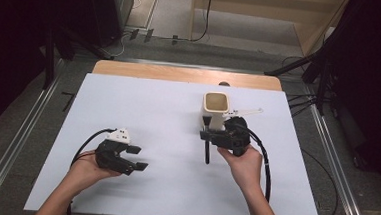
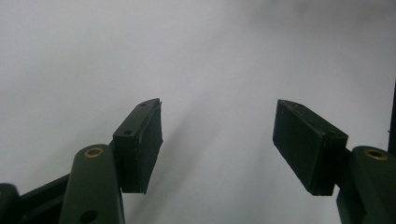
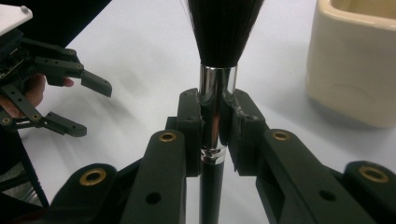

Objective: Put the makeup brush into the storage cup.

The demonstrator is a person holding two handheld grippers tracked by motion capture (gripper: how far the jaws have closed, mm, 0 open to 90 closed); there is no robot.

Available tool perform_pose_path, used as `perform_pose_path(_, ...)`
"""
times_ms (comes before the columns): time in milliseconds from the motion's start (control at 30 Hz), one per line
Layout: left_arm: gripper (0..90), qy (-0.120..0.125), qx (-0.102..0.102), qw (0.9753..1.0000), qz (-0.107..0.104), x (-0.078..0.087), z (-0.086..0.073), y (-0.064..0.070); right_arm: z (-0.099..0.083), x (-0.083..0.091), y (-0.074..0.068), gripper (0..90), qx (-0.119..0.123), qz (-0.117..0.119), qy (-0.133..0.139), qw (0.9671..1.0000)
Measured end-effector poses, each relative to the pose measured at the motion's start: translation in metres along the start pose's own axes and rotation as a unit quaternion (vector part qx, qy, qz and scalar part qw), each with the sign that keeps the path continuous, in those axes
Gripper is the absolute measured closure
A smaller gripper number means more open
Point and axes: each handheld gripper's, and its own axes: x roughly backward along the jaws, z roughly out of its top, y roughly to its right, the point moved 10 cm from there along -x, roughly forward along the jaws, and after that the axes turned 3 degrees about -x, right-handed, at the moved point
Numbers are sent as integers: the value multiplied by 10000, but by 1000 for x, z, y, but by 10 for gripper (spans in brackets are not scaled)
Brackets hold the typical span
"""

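High view puts the white table under both your hands, with the cream holder standing upright toward its far right and your right gripper just in front of it, on your side. That gap is what the next move turns on: the holder's open mouth lies beyond and a little above the makeup brush, whose black handle runs back toward you along the table. Your right hand is the nearer one by far; your left hand rests well apart at the near left.

Right gripper view shows the jaws closed on the brush's shiny metal collar, bristles fanning upward past the pads, the holder off to the right and close. I judge you must tip the brush upright, or turn it handle-first, before it can drop in.

Left gripper view shows your left gripper spread wide, nothing between the pads, over bare white tabletop.
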Motion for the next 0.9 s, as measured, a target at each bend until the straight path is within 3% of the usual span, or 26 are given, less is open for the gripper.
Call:
perform_pose_path(267,337,-69,3,10000,19,0,-2,-1,9,4,2,782,10,-91,76,9999)
perform_pose_path(900,333,-21,130,9999,32,0,-1,-3,49,18,9,782,58,-327,331,9989)
